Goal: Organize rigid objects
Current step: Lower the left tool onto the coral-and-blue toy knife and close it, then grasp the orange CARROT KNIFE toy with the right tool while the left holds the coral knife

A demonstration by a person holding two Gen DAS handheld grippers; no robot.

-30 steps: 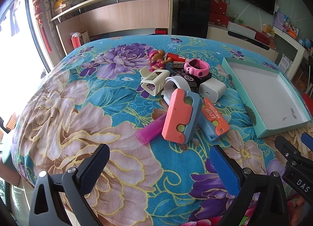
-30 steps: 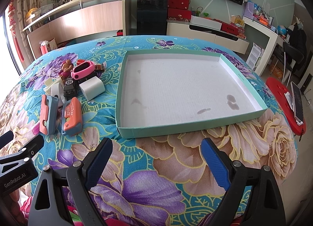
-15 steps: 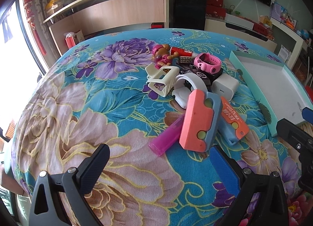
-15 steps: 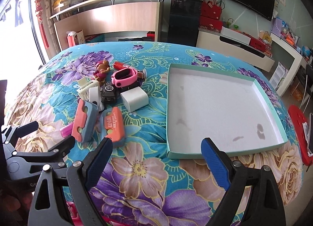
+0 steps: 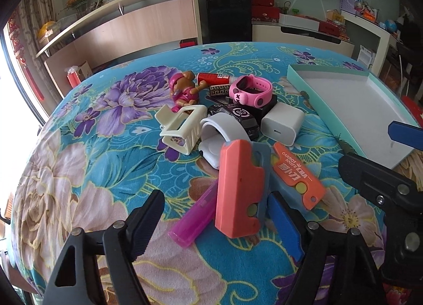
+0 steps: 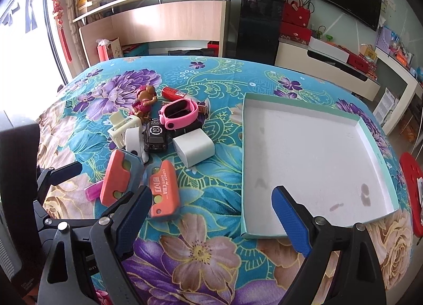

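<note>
A pile of small objects lies on the flowered cloth. A coral-and-grey block [image 5: 238,188] and a pink lighter [image 5: 193,220] lie between the closing jaws of my left gripper [image 5: 216,225], whose pads are clear of both. Beside them is an orange carrot knife [image 6: 164,191]. Further back are a white charger [image 6: 194,149], a black toy car [image 6: 156,136], a pink watch [image 6: 179,113], a cream hair clip [image 5: 182,128] and a dog figure [image 5: 183,88]. My right gripper [image 6: 211,217] hangs open over bare cloth, its left finger by the carrot knife.
A shallow teal tray [image 6: 244,162] with a white floor lies right of the pile and holds nothing. A red tube [image 5: 211,78] and a white band [image 5: 224,130] are also in the pile. The bed drops off at its edges. Shelves and cabinets stand behind.
My left gripper has moved in on the pile and its jaws have narrowed around the coral block and lighter. My right gripper has swung left, from facing the tray toward the pile.
</note>
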